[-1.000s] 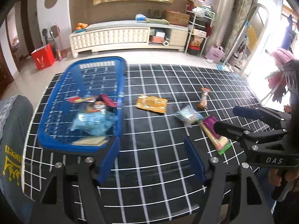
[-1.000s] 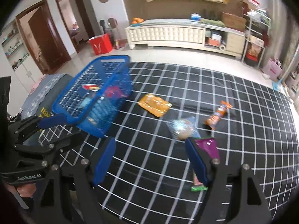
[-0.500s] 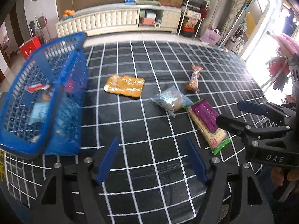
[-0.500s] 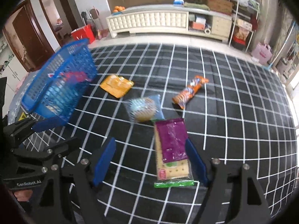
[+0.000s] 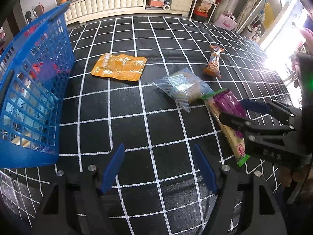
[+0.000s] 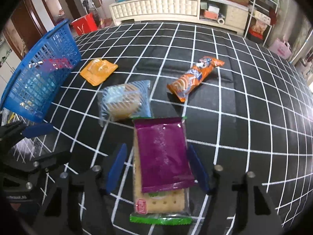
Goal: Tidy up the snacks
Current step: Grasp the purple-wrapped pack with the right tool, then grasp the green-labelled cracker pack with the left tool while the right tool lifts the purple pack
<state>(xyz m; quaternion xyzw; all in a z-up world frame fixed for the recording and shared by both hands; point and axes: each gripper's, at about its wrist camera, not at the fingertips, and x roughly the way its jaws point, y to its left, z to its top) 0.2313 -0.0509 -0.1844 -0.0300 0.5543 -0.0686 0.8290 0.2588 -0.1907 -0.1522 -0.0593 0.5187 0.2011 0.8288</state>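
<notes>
Basket (image 6: 37, 78): landmark, at mat's left edge; already holds several packs, so it reads as the collection point.
Cracker pack (image 6: 162, 160): on the mat, well right of the basket, long axis in line with the right gripper's fingers, so they can take it across its width.
Right gripper (image 6: 156, 166): tilted steeply down, jaws straddling the cracker pack and closing; pads not yet pressing.
Left gripper (image 5: 158, 166): tilted down over bare mat just right of the basket, jaws spread, nothing between.
Loose snacks: orange pouch (image 5: 119, 66), clear bag (image 5: 182, 88), orange pack (image 6: 195, 76), all right of the basket.
</notes>
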